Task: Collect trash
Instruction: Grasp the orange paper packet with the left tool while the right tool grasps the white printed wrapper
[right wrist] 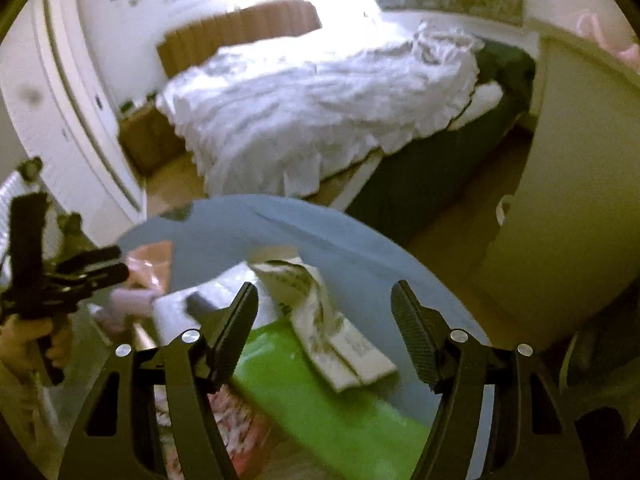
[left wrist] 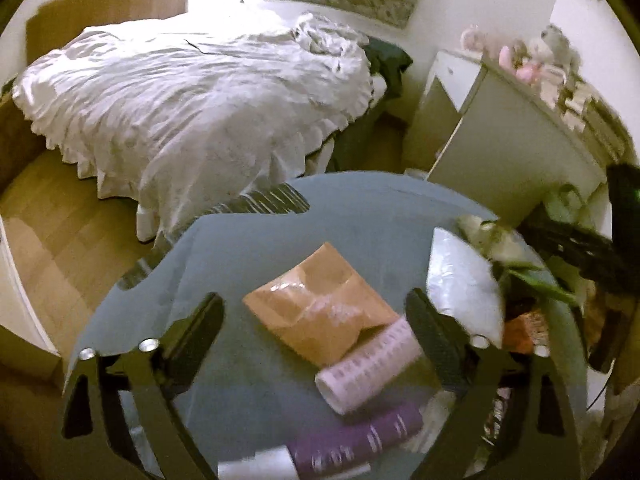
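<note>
Left wrist view: bedroom, rumpled white duvet on the bed, wood floor, round grey-blue glass table in the foreground. The left gripper hangs over the table with jaws wide apart and nothing between the pads. Between and just beyond the fingertips lies a crumpled tan paper mailer with clear tape; a pale pink ribbed cardboard tube touches its near edge. A silver-white plastic pouch sits just outside the right finger. The mailer looks light, soft and crushable; best taken by pinching a raised fold. The tube would likely roll, so close across its width.

Right wrist view: same table, bed behind. The right gripper is open and empty. A folded white printed paper wrapper lies between the fingers on a bright green flat sheet. Wrapper judged thin and limp; grip the thick folded end. The left gripper shows at far left, held by a hand.
</note>
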A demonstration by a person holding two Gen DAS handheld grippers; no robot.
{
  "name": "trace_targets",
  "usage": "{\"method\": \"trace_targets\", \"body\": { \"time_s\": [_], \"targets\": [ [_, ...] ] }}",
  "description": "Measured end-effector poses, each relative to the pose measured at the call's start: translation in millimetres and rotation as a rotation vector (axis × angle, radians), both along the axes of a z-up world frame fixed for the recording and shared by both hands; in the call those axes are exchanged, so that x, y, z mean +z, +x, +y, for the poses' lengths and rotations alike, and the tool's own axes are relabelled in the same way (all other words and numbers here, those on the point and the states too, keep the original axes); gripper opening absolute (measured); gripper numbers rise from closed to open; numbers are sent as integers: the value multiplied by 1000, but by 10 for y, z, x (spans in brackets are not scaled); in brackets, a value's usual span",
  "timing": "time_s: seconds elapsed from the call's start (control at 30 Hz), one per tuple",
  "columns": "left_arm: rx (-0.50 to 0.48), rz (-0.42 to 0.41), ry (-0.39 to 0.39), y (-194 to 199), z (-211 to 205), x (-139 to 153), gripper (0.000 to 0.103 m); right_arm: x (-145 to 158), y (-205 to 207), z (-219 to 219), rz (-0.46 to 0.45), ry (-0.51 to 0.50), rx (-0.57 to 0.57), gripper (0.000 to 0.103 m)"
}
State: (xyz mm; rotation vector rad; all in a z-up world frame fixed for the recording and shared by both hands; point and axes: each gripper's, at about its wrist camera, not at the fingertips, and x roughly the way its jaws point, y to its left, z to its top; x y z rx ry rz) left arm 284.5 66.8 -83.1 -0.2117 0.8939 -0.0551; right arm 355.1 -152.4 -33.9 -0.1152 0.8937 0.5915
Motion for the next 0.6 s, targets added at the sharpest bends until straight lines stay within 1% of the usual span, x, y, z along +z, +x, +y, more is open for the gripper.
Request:
{"method": "trace_targets", "body": {
  "time_s": [0.03,0.1,0.13,0.17,0.2,0.23,0.27,0.3,0.33,0.4,0.47,0.53,0.6],
  "targets": [
    [-5,28,9,61,-14,-59,71,-61,47,36,14,-12,4,64],
    [-11,24,37,96,-59,-81,67,-187,133,121,48,-50,20,57],
    [-14,25,55,99,-78,-90,63,-243,160,156,58,-70,26,50],
    [-19,18,67,96,-91,-92,58,-294,170,184,70,-92,30,44],
    [-24,15,61,92,-94,-96,56,-337,172,203,80,-105,32,43],
    [-23,13,52,82,-91,-101,53,-344,141,208,62,-102,38,40],
    [-20,10,48,72,-86,-102,50,-358,134,216,65,-99,40,37],
    [-15,3,43,46,-77,-96,45,-358,116,202,66,-88,39,36],
    [-15,-5,32,36,-78,-73,36,-342,102,182,64,-77,36,35],
    [1,-24,29,-26,-80,-14,35,-262,35,95,47,-31,26,34],
    [12,-56,20,-112,-90,90,23,-153,-46,-10,23,23,9,34],
    [24,-89,5,-217,-100,222,23,37,-179,-218,-12,105,-25,34],
    [16,-121,-7,-305,-139,345,23,212,-330,-443,-41,197,-58,34]
  ]
}}
